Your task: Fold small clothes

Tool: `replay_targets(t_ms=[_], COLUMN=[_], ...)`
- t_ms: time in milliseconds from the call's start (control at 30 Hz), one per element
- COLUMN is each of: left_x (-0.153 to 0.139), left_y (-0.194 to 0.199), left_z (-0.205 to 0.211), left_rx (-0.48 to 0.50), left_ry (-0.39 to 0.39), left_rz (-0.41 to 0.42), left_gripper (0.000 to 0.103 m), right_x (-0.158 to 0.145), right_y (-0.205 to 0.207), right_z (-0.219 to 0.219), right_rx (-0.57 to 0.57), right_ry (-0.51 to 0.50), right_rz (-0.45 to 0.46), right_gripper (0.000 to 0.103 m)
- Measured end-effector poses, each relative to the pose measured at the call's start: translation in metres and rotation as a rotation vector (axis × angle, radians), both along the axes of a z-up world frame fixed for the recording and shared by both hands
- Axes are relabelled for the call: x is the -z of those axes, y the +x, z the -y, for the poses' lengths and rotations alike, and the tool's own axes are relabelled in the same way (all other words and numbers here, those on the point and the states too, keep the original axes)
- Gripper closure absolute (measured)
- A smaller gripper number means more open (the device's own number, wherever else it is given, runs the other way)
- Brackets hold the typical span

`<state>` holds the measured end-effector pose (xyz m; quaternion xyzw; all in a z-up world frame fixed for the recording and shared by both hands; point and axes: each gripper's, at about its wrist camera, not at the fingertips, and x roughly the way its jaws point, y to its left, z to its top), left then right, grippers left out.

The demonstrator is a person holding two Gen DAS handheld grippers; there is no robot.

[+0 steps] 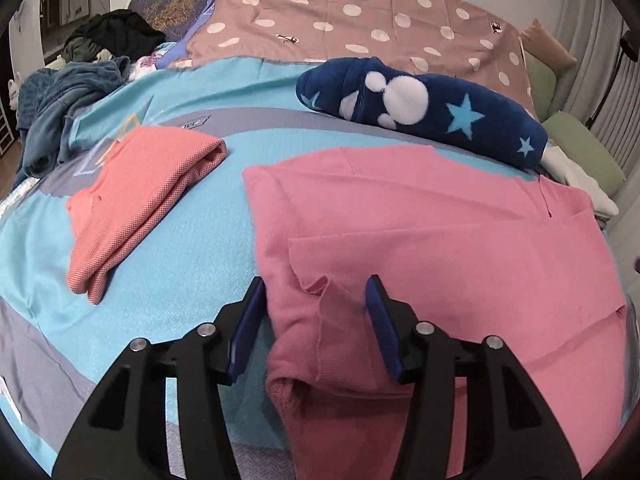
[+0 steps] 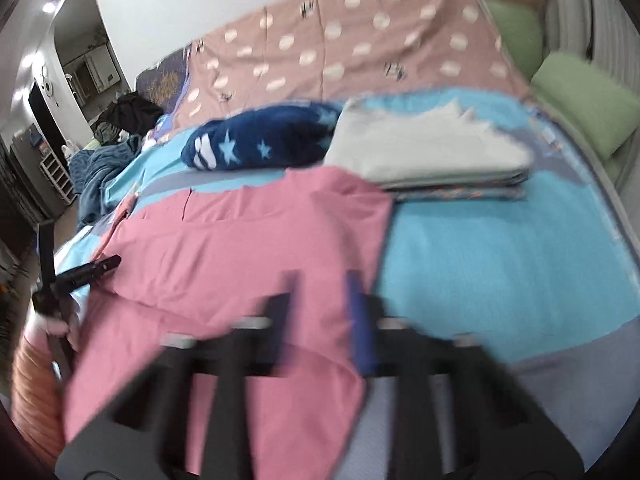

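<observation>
pink knit garment between parted left fingers, right fingers' grip unclear

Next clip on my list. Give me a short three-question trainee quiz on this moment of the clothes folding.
1. True or false: the left tool has its jaws open, with an edge of the pink garment between them.
2. In the left wrist view, what lies on the bed beyond the pink garment? A) navy fleece with stars B) a black shoe C) a wicker basket
3. Fill in: in the left wrist view, the folded orange garment lies to the ___ of the pink garment.
Key: 1 true; 2 A; 3 left.
</observation>
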<state>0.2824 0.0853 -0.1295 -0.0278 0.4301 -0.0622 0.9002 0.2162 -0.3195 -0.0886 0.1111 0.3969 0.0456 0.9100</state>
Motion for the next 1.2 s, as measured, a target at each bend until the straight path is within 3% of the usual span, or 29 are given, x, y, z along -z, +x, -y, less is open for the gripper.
replay_targets(t_ms=[167,233,267,300,433,500,533,633,833,867,900,933,1000,1067,1100,1200], left_x=[0.001,0.001,0.001,0.001,-0.002,-0.009,-0.015,-0.023,0.0,0.001,0.001,0.001,-0.003,-0.005,0.002,0.001], left_y=[-0.004,-0.004,-0.004,-0.004,-0.005,-0.007,-0.007,0.009,0.078,0.084,0.089,0.094,0.091,0.083,0.084,0.084], left_z=[-0.001,0.0,0.0,0.0,-0.009,-0.021,-0.026,-0.04,-0.041,-0.037,-0.034,-0.03,-0.027,-0.021,-0.023,-0.023], left_rx=[-0.006,-0.007,-0.006,-0.006,-0.012,-0.021,-0.018,-0.037,0.055,0.056,0.061,0.08,0.09,0.093,0.083,0.076], left_ry=[-0.004,0.0,-0.001,-0.005,-0.065,-0.119,-0.136,-0.148,-0.297,-0.283,-0.275,-0.292,-0.285,-0.148,-0.145,-0.138], left_rz=[0.011,0.012,0.013,0.012,0.013,0.029,0.048,0.069,-0.069,-0.063,-0.058,-0.065,-0.04,0.029,0.006,0.009], left_gripper=[0.049,0.049,0.048,0.048,0.048,0.048,0.048,0.045,0.045,0.047,0.078,0.097,0.095,0.095,0.094,0.093], right_x=[0.022,0.046,0.056,0.063,0.038,0.031,0.031,0.049,0.059,0.059,0.057,0.056,0.048,0.038,0.038,0.057], right_y=[0.051,0.072,0.077,0.081,0.065,0.059,0.058,0.073,0.108,0.112,0.116,0.117,0.108,0.097,0.095,0.105], right_z=[-0.03,-0.037,-0.034,-0.025,0.016,0.036,0.045,0.07,0.094,0.091,0.086,0.082,0.079,0.084,0.089,0.089], right_rx=[-0.069,0.024,0.058,0.067,0.112,0.145,0.148,0.108,0.066,0.069,0.051,0.028,0.033,0.069,0.091,0.102], right_ry=[-0.097,-0.37,-0.457,-0.449,-0.166,-0.093,-0.062,0.079,0.323,0.312,0.299,0.315,0.285,0.244,0.237,0.23], right_rz=[-0.034,-0.061,-0.063,-0.049,-0.019,-0.005,-0.01,-0.07,-0.039,-0.04,-0.042,-0.052,-0.024,0.036,0.042,-0.038], right_gripper=[0.095,0.095,0.089,0.088,0.081,0.057,0.052,0.05,0.042,0.051,0.081,0.092,0.099,0.099,0.099,0.098])
